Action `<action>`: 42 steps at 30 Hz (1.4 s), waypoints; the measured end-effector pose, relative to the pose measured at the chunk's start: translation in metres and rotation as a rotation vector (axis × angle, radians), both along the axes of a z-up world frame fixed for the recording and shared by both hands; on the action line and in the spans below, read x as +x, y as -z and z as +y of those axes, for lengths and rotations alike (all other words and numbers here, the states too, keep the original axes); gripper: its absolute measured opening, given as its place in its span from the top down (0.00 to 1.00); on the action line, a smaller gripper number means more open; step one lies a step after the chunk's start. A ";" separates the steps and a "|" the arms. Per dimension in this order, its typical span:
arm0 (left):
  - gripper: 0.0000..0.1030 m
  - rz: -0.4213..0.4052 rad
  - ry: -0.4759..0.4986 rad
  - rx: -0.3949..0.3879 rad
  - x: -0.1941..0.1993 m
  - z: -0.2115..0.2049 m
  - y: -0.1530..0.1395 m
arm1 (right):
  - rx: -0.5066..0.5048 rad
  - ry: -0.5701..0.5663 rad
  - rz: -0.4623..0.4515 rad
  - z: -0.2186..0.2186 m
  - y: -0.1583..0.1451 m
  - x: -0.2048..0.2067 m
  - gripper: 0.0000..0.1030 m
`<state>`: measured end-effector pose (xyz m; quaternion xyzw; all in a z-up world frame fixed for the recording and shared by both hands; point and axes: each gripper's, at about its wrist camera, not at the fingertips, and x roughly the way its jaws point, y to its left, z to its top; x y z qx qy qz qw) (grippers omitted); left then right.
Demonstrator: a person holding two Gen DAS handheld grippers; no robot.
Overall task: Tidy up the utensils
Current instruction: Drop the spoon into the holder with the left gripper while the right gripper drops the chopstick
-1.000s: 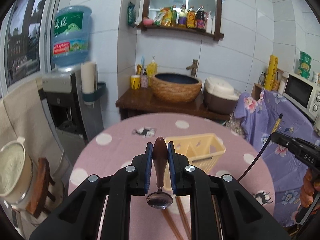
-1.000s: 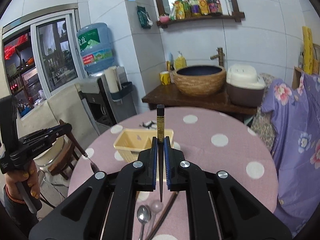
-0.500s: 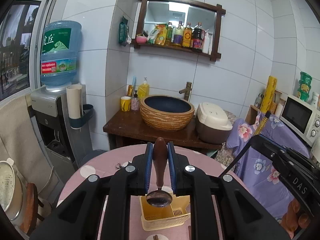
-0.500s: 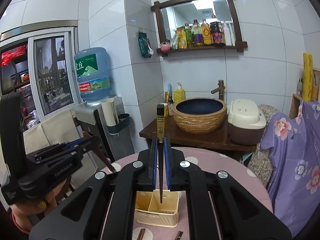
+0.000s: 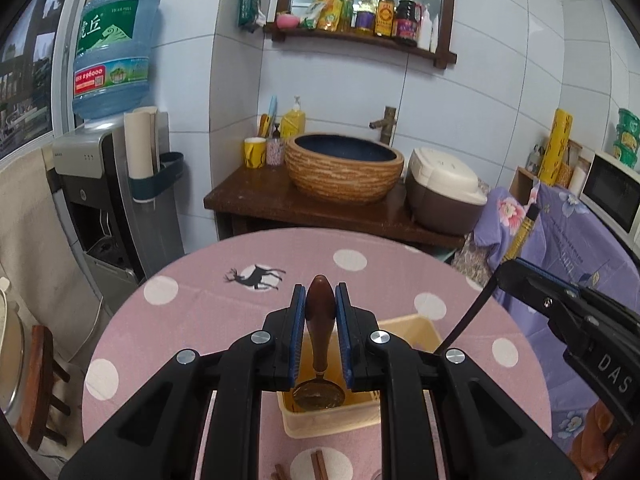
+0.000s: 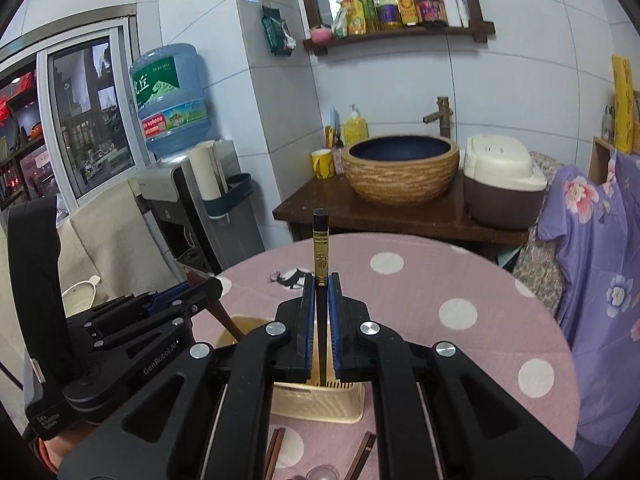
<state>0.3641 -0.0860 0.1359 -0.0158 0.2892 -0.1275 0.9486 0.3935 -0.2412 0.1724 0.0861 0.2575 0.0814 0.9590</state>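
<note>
My left gripper (image 5: 320, 300) is shut on a spoon (image 5: 319, 322) with a brown wooden handle, its metal bowl hanging down over the cream plastic utensil basket (image 5: 332, 416) on the pink dotted table (image 5: 200, 304). My right gripper (image 6: 320, 284) is shut on a black chopstick with a gold band (image 6: 320, 258), held upright with its tip down in the same basket (image 6: 320, 402). The right gripper also shows at the right of the left wrist view (image 5: 516, 276); the left gripper shows at the left of the right wrist view (image 6: 200, 288).
Brown chopsticks (image 6: 276, 452) and another spoon's bowl (image 6: 320, 473) lie on the table in front of the basket. Behind the table stand a wooden counter with a woven basin (image 5: 344, 168), a rice cooker (image 5: 444, 188) and a water dispenser (image 5: 108, 184). A purple flowered cloth (image 5: 580, 240) covers furniture at right.
Both grippers have come down toward the table again with their utensils. The basket now sits right under both, with the spoon bowl and chopstick tip lowered into it.
</note>
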 end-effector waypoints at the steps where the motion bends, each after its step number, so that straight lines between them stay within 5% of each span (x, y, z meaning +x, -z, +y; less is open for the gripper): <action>1: 0.85 0.005 0.002 0.006 0.000 -0.001 0.003 | 0.005 -0.002 0.012 0.000 0.004 0.001 0.93; 19: 0.85 0.114 0.010 0.040 0.010 -0.005 0.054 | -0.012 0.015 0.026 0.000 0.026 0.000 0.93; 32: 0.82 0.098 0.025 0.014 0.004 -0.003 0.049 | -0.014 0.031 0.018 -0.002 0.027 0.000 0.92; 34: 0.73 0.084 0.031 0.001 -0.001 -0.001 0.045 | -0.020 0.034 0.013 -0.002 0.027 -0.002 0.86; 36: 0.60 0.059 0.028 -0.010 -0.009 0.002 0.040 | -0.017 0.041 0.001 -0.004 0.028 -0.005 0.59; 37: 0.51 0.040 0.023 -0.014 -0.014 0.005 0.038 | -0.010 0.047 -0.009 -0.005 0.028 -0.008 0.53; 42: 0.16 -0.041 -0.011 0.005 -0.042 0.019 0.032 | -0.023 0.064 -0.045 -0.008 0.031 -0.029 0.41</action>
